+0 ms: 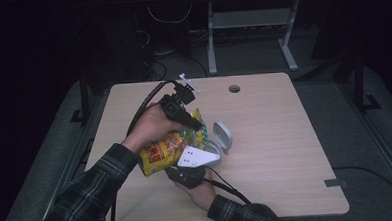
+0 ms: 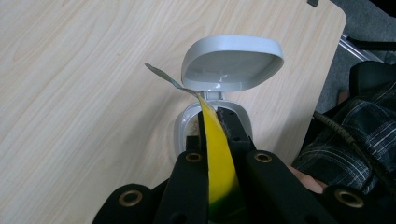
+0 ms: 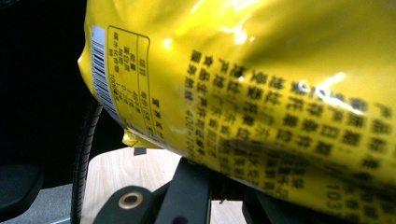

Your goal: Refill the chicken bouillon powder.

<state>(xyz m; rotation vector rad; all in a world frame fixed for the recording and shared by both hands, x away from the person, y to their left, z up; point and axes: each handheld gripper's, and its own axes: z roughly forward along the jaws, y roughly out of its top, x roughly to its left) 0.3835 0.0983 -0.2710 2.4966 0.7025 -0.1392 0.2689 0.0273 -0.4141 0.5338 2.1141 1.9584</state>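
Observation:
A yellow snack bag (image 1: pixel 162 153) hangs tilted over the table, held between both grippers. My left gripper (image 1: pixel 198 124) is shut on the bag's upper edge (image 2: pixel 218 163), which runs as a thin yellow strip between the jaws. A torn silver corner (image 2: pixel 161 74) sticks out past them. Just beyond sits a small grey container (image 1: pixel 223 137) with its flip lid (image 2: pixel 231 63) open and its base (image 2: pixel 183 128) under the bag's edge. My right gripper (image 1: pixel 178 160) is under the bag's lower end. The bag (image 3: pixel 261 84) hides the fingertips of the right gripper (image 3: pixel 224 186), which looks shut on it.
The light wooden table (image 1: pixel 285 136) has a round cable hole (image 1: pixel 234 89) near its far edge and a bit of tape (image 1: pixel 335 183) at the front right. Cables trail from both grippers. A desk frame (image 1: pixel 250 33) stands behind on the dark floor.

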